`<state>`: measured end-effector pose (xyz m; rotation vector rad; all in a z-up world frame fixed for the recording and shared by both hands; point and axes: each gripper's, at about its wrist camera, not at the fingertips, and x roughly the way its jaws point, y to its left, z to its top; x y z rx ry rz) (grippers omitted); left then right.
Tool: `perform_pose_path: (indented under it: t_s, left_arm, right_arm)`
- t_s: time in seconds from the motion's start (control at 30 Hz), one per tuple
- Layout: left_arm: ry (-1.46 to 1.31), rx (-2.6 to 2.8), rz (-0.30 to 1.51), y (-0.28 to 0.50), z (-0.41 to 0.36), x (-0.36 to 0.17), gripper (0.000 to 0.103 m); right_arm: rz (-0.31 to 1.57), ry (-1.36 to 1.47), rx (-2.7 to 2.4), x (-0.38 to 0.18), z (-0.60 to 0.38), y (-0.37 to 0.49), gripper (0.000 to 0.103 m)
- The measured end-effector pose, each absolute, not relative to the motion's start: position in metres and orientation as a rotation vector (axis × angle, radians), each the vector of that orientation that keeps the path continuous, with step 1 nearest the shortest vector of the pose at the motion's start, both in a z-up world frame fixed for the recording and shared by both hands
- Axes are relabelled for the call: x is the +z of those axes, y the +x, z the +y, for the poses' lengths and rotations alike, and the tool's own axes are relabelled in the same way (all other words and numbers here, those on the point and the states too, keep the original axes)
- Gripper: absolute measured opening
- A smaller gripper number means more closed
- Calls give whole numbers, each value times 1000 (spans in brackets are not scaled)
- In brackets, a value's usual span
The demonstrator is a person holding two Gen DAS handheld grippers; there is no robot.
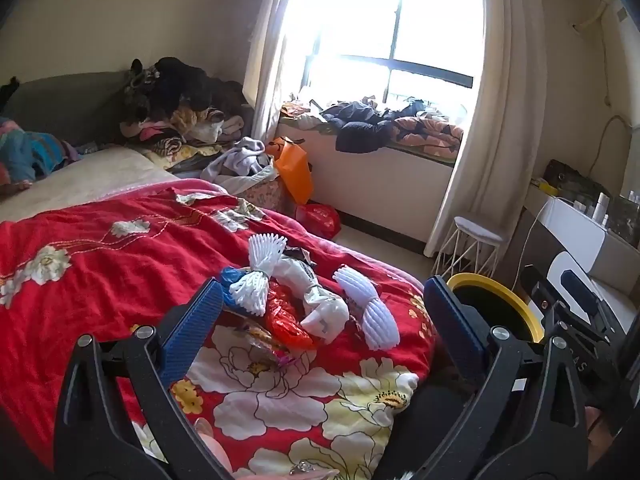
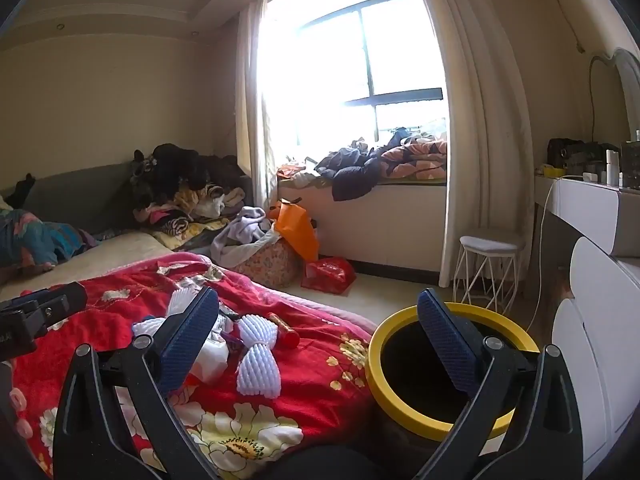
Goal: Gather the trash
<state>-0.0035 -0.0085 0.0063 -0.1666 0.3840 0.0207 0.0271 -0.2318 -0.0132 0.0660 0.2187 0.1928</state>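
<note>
Left wrist view first: the left gripper [image 1: 320, 308] is tilted down a bit over the bed's red blanket [image 1: 100, 264], fingers spread as wide as they go, nothing between them and nothing touched. The trash pile sits on the blanket right ahead of it: a white foam net [image 1: 256, 280] by the left finger, another foam net [image 1: 370, 308] to the right of it, a crumpled white bag [image 1: 320, 304] between the two, a red wrapper [image 1: 288, 320] just in front, and a bit of blue plastic [image 1: 232, 276] poking out beside the left finger. The yellow-rimmed bin [image 1: 500, 292] peeks out behind the right finger, off the blanket's edge. This view gives you the whole pile; the bin is mostly hidden.

Right wrist view: the right gripper [image 2: 318, 324] points closer to level, also fully spread and empty, straddling the gap between the blanket [image 2: 320, 380] and the bin [image 2: 384, 380]. Here the bin's dark opening is wide in view, right beside the bed. One foam net [image 2: 258, 356] is clear on the blanket left of the bin, plus a small red tube [image 2: 285, 334] beyond it that the other view doesn't show. The left gripper [image 2: 40, 312] pokes in over the blanket at the far left.
</note>
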Motion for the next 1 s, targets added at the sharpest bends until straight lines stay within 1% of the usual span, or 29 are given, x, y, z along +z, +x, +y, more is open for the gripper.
perform_pose_path:
  t_s: [0.53,1.0]
  left_arm:
    - [-168,22,382,-4,-8,6,93]
    - [-168,22,383,-5,-9,6,93]
  right_arm:
    - [213,59,191,-2,-239,24,97]
    - [213,57,191,-8,-238,25,97]
